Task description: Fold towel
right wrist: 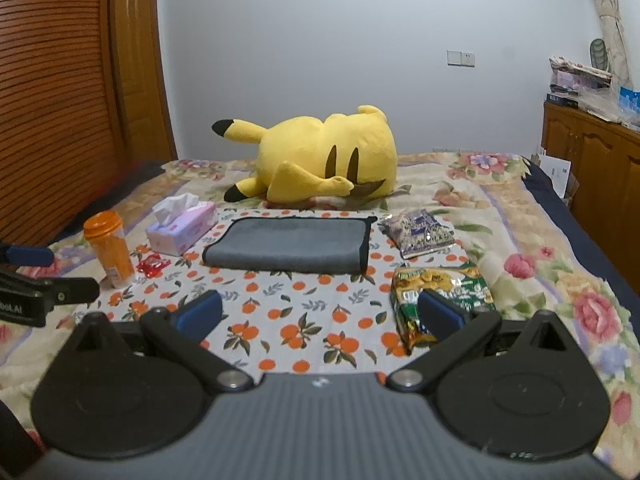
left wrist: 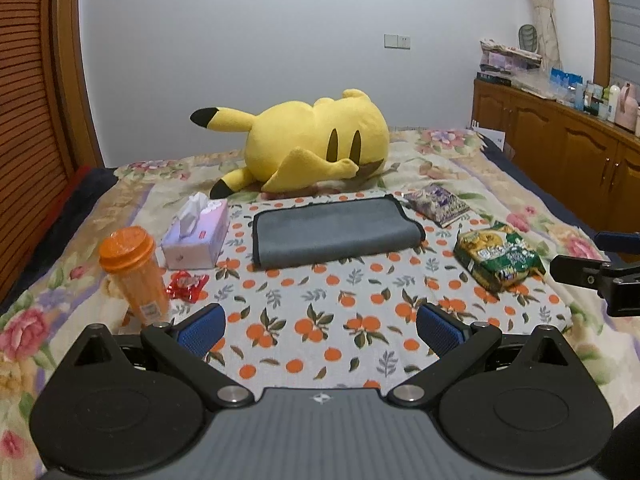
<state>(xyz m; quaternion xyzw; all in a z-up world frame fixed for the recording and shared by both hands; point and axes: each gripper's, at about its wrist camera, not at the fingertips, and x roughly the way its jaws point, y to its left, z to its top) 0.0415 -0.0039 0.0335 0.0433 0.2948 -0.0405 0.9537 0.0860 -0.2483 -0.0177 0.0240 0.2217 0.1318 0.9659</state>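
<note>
The bed [left wrist: 500,184] fills most of the room, its flowered cover spread flat, and over the near part lies an orange-print cloth [left wrist: 320,320] that seems to be laid there as a working patch, since everything small sits on or around it. At the far side a big yellow plush toy [left wrist: 316,140] lies on its side, likely just pushed back out of the way. In front of it, on the far half of the print cloth, rests the grey towel [left wrist: 336,232], already doubled over into a long rectangle with its black-trimmed edges stacked at the right end, so I judge at least one fold is done; how many layers there are I cannot make out. Flanking it are a tissue box [left wrist: 196,236], an orange bottle [left wrist: 134,268], a green snack bag [left wrist: 500,256], a purple packet [left wrist: 438,204] and a red wrapper [left wrist: 186,284], all clear of the towel. The left gripper [left wrist: 320,330] and the right gripper [right wrist: 320,312] both hover near the cloth's front edge, jaws spread wide and holding nothing, well apart from the towel; the hands holding them are out of sight
</note>
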